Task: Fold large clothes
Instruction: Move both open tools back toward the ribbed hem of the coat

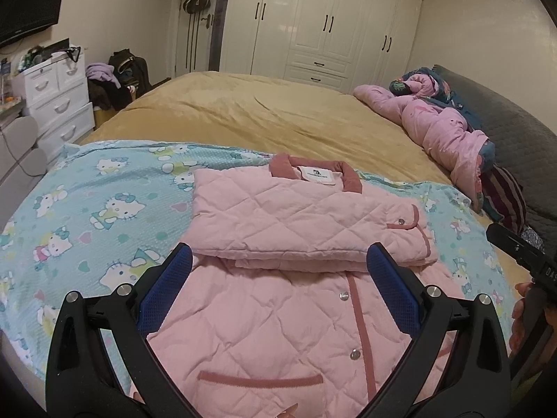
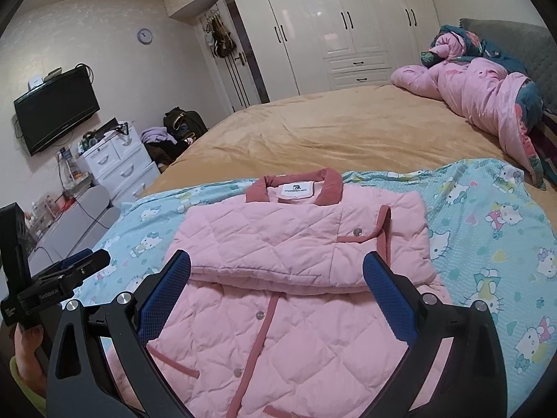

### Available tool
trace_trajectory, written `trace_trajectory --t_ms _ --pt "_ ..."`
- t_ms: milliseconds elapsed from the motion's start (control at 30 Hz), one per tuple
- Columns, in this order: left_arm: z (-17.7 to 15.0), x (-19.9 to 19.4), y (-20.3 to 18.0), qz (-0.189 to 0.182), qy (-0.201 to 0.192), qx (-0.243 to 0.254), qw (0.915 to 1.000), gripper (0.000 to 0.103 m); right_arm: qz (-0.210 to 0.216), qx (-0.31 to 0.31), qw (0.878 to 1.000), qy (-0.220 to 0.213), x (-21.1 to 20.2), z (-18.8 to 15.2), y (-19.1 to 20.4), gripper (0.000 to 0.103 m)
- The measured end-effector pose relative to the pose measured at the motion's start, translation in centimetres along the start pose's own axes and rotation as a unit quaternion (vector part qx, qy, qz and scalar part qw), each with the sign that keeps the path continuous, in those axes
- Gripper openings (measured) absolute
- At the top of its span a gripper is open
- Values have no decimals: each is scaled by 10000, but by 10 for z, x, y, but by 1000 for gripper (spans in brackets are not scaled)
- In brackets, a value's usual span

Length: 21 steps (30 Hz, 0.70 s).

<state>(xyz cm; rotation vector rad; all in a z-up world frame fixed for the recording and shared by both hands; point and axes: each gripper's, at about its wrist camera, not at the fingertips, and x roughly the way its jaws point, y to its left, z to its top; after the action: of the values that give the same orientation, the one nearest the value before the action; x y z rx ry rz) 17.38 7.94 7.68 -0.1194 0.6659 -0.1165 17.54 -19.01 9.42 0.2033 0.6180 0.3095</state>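
Note:
A pink quilted jacket with a darker pink collar and trim lies on a light blue Hello Kitty sheet on the bed. Its sleeves are folded across the chest, forming a thick band below the collar. The lower front with snaps and a pocket faces me. My left gripper is open and empty, hovering over the jacket's middle. My right gripper is open and empty too, over the same jacket. The right gripper's body shows at the left wrist view's right edge.
The bed has a tan blanket. A crumpled pink quilt lies at the far right by the grey headboard. White drawers and a pile of clothes stand left of the bed. White wardrobes line the far wall.

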Motion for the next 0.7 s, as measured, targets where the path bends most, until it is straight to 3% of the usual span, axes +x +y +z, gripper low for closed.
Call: trace_trajectory --t_ms 700 --pt "-35 -59 12 274 -99 75 9995 94 -30 -212 9993 320 -47 -48 -6 99"
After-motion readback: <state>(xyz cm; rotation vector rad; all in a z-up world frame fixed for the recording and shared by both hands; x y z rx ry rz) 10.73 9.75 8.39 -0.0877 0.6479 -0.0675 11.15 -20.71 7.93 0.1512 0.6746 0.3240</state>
